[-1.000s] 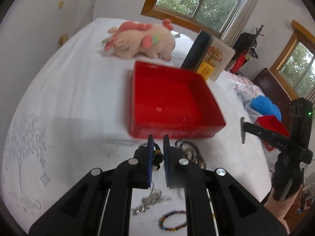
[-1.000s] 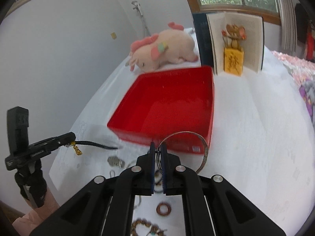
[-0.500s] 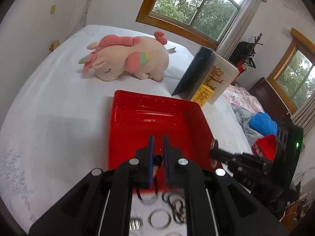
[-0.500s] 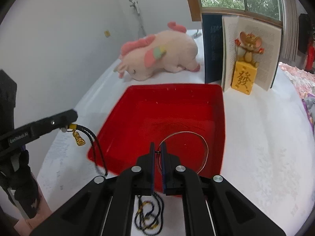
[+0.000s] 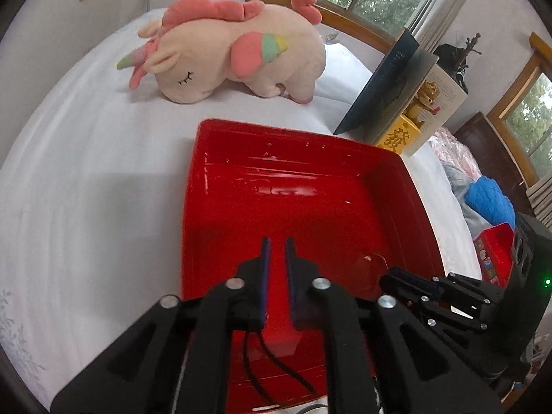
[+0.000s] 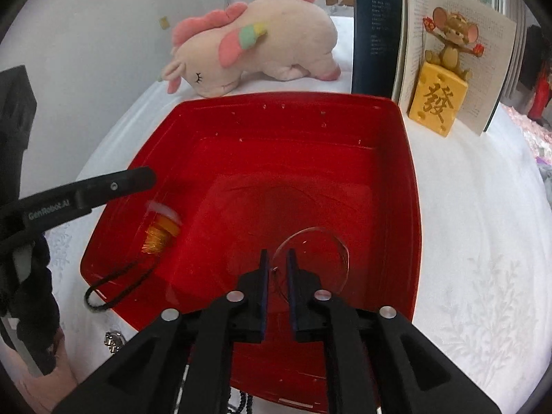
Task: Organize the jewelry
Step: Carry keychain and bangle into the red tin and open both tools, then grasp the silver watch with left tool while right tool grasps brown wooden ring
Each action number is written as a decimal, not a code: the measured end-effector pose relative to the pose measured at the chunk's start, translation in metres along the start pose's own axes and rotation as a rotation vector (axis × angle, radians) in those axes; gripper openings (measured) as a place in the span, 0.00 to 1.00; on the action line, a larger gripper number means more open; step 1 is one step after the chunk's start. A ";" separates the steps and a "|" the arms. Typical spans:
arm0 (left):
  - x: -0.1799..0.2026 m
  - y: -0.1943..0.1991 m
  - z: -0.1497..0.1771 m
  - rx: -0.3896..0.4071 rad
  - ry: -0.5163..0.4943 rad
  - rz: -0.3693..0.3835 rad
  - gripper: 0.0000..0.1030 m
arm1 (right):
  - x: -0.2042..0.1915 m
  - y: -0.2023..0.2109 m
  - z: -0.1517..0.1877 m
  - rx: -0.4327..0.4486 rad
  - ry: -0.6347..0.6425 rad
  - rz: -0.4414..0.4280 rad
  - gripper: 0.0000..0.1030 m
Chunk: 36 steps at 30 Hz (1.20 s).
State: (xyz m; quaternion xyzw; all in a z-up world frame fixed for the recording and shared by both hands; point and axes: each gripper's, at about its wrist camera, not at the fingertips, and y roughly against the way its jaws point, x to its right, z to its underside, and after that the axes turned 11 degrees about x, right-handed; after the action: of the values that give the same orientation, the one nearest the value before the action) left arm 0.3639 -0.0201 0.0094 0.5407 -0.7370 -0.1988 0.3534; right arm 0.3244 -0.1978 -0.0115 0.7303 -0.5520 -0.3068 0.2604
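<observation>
Jewelry was dropping into the red tray on the bed: the right claw hovered low over the tray's near part, jaws opening, the thin silver bangle blurred just ahead, apparently slipping free. To its left, the left claw was likewise opening, and its black cord with gold charm fell below, looping over the tray's near-left rim.

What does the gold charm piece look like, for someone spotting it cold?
Start at the red tray on the white bed, in front of the plush unicorn. Inside its left wall, under the left hand-held gripper, sits a blurred gold charm on a black cord looping over the rim, unlike the thin silver hoop.
</observation>
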 end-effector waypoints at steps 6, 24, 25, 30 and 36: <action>0.008 0.026 -0.001 0.040 -0.032 -0.008 0.38 | -0.002 0.015 0.000 0.022 -0.018 -0.021 0.17; -0.004 0.102 0.064 0.061 -0.098 -0.052 0.51 | 0.014 0.082 0.042 0.131 -0.090 -0.080 0.17; -0.006 0.103 0.070 0.056 -0.103 -0.057 0.51 | 0.014 0.083 0.044 0.131 -0.096 -0.081 0.17; -0.015 0.097 0.101 -0.009 -0.166 -0.042 0.55 | 0.016 0.084 0.059 0.124 -0.120 -0.096 0.18; -0.033 0.084 0.130 -0.101 -0.172 -0.055 0.57 | 0.015 0.082 0.076 0.089 -0.143 -0.107 0.19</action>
State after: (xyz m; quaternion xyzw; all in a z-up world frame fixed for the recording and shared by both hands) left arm 0.2188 0.0274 -0.0316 0.5232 -0.7386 -0.2911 0.3099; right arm 0.2184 -0.2361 -0.0067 0.7458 -0.5424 -0.3470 0.1708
